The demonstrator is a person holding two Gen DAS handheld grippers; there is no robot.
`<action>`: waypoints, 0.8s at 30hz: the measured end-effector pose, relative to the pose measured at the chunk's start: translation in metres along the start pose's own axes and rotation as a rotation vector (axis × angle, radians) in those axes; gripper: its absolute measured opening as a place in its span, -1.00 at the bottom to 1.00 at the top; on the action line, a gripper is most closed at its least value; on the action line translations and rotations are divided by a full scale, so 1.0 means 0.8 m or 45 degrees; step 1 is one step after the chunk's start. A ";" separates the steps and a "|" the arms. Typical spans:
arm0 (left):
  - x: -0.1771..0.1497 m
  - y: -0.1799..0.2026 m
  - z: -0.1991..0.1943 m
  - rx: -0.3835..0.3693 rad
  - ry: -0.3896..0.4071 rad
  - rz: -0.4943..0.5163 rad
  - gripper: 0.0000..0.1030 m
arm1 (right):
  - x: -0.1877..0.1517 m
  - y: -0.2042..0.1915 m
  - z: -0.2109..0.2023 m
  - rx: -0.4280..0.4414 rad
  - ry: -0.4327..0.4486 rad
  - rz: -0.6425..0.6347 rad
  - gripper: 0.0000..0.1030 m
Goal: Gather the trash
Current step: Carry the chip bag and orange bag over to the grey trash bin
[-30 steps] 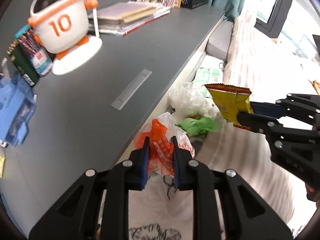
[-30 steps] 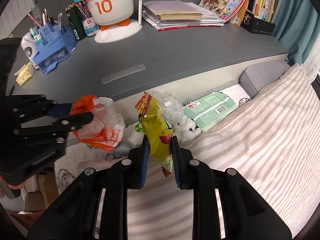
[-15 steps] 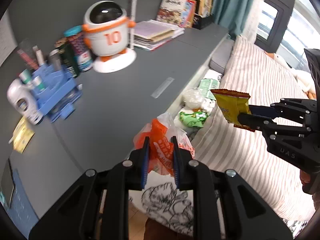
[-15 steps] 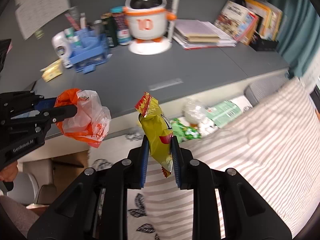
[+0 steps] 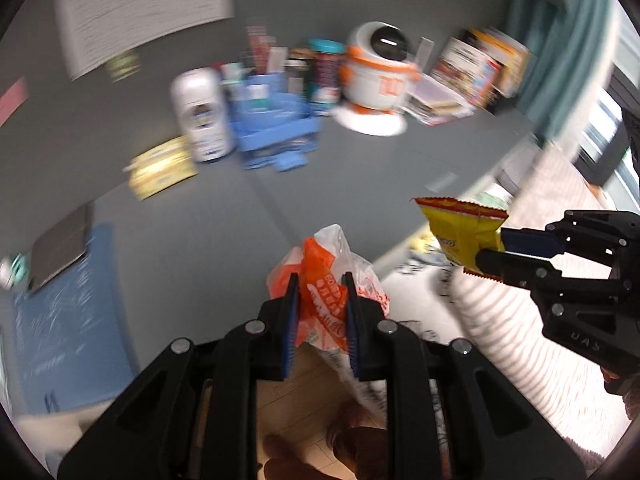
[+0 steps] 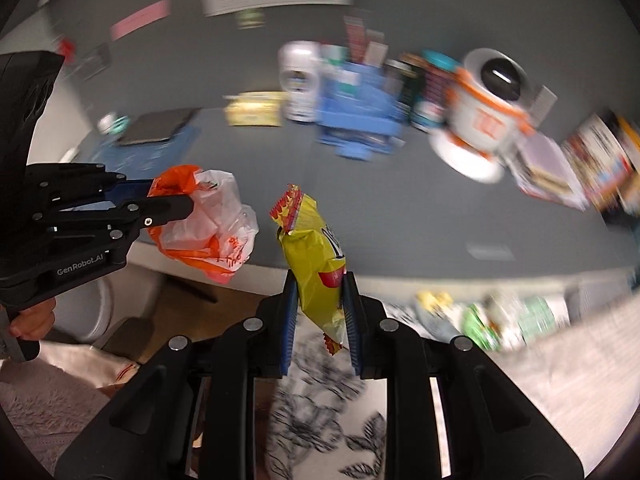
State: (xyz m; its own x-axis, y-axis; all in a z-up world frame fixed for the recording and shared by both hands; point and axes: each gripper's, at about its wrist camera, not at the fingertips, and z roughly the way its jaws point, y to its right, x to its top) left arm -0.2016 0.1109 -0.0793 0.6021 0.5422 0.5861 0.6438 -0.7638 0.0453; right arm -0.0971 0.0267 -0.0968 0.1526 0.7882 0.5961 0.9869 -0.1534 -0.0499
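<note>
Left gripper (image 5: pixel 319 280) and right gripper (image 6: pixel 319 278), both raised, fingers (image 6: pixel 290 300) clamped on loads.

Motion blur smears the things on the tabletop (image 5: pixel 192 240); the book (image 6: pixel 600 164) covers and wall paper (image 5: pixel 140 8) cannot be read.

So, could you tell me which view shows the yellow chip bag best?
The right wrist view: the yellow chip bag stands close and central, clamped in the right gripper. The left wrist view shows it smaller, side-on, at the frame's right.
</note>
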 end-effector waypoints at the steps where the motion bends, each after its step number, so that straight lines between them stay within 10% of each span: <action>1: -0.010 -0.023 -0.013 0.036 0.011 -0.046 -0.60 | 0.010 -0.018 0.004 0.023 0.003 -0.040 -0.60; 13: -0.175 -0.264 -0.182 0.472 0.064 -0.539 -0.60 | 0.106 -0.346 0.041 0.448 0.053 -0.567 -0.60; 24: -0.364 -0.405 -0.329 0.840 0.032 -0.974 -0.59 | 0.093 -0.634 0.047 0.834 0.026 -0.954 -0.60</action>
State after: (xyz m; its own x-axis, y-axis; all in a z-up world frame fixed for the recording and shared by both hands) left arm -0.7097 0.1086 -0.0515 -0.0870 0.7921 0.6041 0.9900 0.1363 -0.0361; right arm -0.5843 0.1858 -0.0569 -0.5167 0.5354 0.6682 0.6629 0.7440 -0.0836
